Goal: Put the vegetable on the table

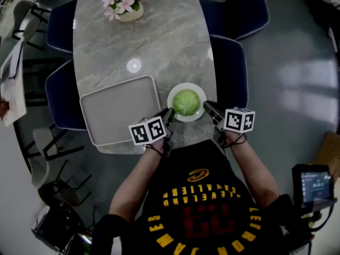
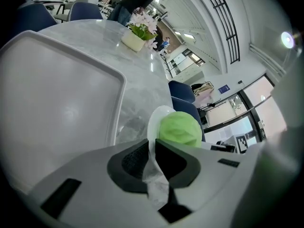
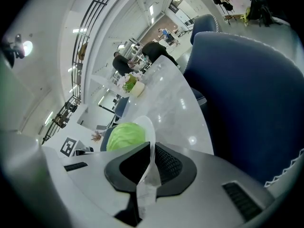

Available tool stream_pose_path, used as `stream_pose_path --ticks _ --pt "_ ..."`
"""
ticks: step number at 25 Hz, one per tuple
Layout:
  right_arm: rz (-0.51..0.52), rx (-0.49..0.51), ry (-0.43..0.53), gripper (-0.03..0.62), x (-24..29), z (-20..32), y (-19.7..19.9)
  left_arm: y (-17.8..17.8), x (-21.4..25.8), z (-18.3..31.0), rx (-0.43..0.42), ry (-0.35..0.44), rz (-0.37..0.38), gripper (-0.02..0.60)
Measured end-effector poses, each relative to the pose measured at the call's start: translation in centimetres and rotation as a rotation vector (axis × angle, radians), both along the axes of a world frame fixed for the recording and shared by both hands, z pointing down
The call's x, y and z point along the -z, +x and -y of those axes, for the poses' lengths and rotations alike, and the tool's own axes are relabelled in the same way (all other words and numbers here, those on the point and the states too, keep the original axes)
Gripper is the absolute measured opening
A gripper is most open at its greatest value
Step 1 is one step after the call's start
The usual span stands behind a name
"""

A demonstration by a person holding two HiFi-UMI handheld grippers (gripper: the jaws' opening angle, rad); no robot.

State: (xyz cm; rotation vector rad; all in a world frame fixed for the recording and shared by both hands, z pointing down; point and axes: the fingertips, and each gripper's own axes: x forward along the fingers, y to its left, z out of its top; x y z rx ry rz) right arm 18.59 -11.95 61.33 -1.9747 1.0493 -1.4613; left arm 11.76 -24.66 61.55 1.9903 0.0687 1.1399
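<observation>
A: Where are you w/ the task?

B: Big to small. The marble table [image 1: 159, 41] carries a bare grey tray [image 1: 119, 110] at its near-left corner. Just right of the tray, by the near edge, is the white plate [image 1: 178, 116] w/ the green vegetable [image 1: 186, 101] on it. Looks like a cabbage.

A: And your fingers?

B: Both sets are clamped on the plate rim. Your left gripper [image 1: 170, 112] pinches the rim's left side, your right gripper [image 1: 206, 106] the right side. Each gripper view shows the thin white rim nipped between the dark fingers.

A: So, done?

B: Nearly, I'd say. The vegetable's over the table already, but I can't tell if the plate's base touches the top. Left to do, prob.: settle it flat, then let go on both sides.
</observation>
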Motion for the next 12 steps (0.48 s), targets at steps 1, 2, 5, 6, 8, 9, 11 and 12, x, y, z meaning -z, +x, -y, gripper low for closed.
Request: stream_pose_path --ticks 1,2,5,6,8,9,11,12 --pt "0.002 -0.001 -0.004 0.038 -0.3 -0.2 0.3 0.4 -0.3 -0.2 -0.004 0.01 0.006 0.043" --pt "0.004 -0.001 -0.01 0.038 -0.6 -0.4 0.7 0.7 -0.6 -0.3 -0.008 0.021 0.014 0.043" --pt "0.008 0.002 -0.032 0.038 -1.7 -0.7 1.3 1.4 -1.6 -0.6 -0.012 0.052 0.046 0.043" --pt "0.01 0.002 -0.04 0.038 -2.0 -0.7 1.4 1.6 -1.9 -0.6 -0.01 0.057 0.056 0.043" --pt "0.017 0.0 -0.054 0.038 -2.7 -0.8 1.7 1.8 -2.4 -0.7 -0.004 0.058 0.072 0.043" --pt "0.02 0.0 -0.06 0.039 -3.0 -0.8 1.8 1.9 -2.7 -0.7 -0.002 0.058 0.079 0.043" --pt "0.024 0.007 -0.073 0.04 -3.4 -0.8 1.9 2.1 -3.1 -0.7 -0.001 0.059 0.091 0.043" --pt "0.026 0.011 -0.079 0.039 -3.5 -0.8 2.0 2.2 -3.2 -0.7 -0.001 0.06 0.097 0.043"
